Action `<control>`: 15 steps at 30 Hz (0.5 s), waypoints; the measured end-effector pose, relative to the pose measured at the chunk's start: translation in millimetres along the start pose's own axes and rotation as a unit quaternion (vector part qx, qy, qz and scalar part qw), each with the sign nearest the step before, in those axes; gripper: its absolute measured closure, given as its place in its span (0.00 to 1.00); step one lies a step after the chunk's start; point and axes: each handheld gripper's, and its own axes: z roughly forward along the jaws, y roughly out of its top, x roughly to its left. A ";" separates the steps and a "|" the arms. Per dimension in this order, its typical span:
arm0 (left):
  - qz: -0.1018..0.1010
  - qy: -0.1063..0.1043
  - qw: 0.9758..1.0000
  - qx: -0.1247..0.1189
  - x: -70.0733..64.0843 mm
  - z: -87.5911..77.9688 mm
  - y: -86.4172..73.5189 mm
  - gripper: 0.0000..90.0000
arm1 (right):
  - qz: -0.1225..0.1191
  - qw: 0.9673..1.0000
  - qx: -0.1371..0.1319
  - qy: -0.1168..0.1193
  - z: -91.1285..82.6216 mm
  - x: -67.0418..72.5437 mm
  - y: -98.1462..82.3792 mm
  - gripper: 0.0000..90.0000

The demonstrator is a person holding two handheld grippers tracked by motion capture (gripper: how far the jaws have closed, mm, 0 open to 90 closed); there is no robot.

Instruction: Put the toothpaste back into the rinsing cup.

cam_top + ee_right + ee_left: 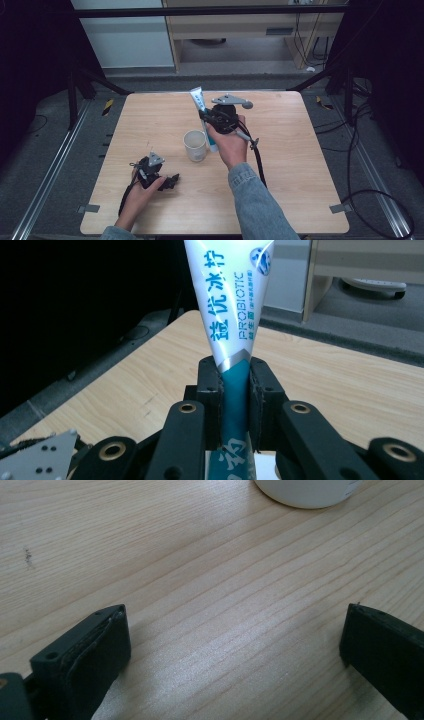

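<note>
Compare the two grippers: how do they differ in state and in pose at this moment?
The right gripper is shut on the toothpaste tube; the left gripper stands open with nothing between its jaws. The right gripper is held up above the table, beside the white cup; the left gripper lies low over the wood. Both are black and each is held in a hand.

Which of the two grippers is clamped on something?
The right gripper: its jaws pinch the toothpaste tube. The left gripper rests open on the table.

Toothpaste tube (231,315), white over teal, standing near upright above the table.
It is sitting pinched between two black jaws, flat crimped end pointing up, just beside the white cup (195,145).
</note>
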 end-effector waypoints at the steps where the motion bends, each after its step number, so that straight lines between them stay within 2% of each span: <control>1: 0.000 0.000 1.000 0.000 0.0 0.0 0.0 0.00 | 0.000 1.000 0.000 0.000 0.0 0.0 0.0 0.87; 15: -0.001 0.000 1.000 0.000 0.0 -0.2 -0.3 0.00 | 0.010 0.999 -0.036 -0.004 6.3 0.9 1.8 0.87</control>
